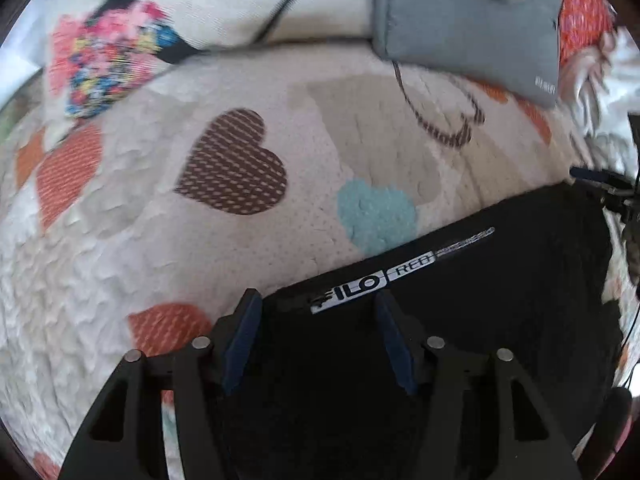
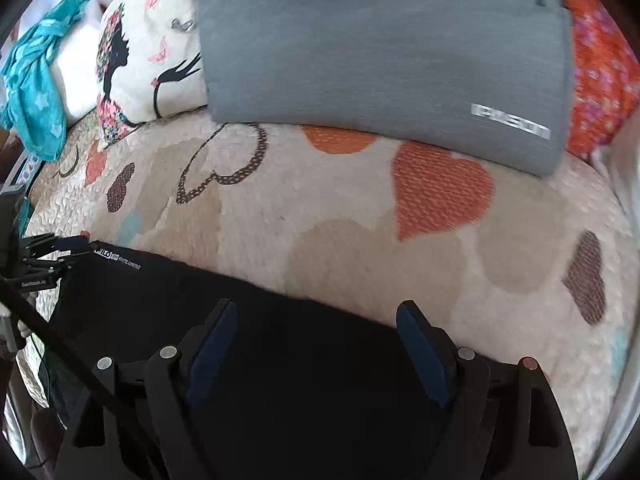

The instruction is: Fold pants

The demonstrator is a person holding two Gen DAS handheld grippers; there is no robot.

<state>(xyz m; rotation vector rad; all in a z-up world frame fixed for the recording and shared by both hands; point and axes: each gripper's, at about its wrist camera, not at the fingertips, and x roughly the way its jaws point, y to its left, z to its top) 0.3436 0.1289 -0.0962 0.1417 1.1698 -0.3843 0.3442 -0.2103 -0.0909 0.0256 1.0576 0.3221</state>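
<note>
Black pants (image 1: pixel 500 280) lie flat on the heart-patterned quilt (image 1: pixel 160 220), with a white brand label (image 1: pixel 372 280) along their far edge. My left gripper (image 1: pixel 316 304) is open, its blue-padded fingers spread just over that edge, near the label. In the right wrist view the pants (image 2: pixel 304 360) fill the lower middle. My right gripper (image 2: pixel 316 312) is open over the pants' far edge, with no cloth between its fingers. The left gripper (image 2: pixel 60 252) shows at the pants' left corner, by the label (image 2: pixel 116 260).
A grey bag (image 2: pixel 380 52) lies on the far side of the quilt (image 2: pixel 360 220). A printed cushion (image 2: pixel 140 60) and a teal cloth (image 2: pixel 36 76) are at the far left. An orange floral fabric (image 2: pixel 600 72) is at the far right.
</note>
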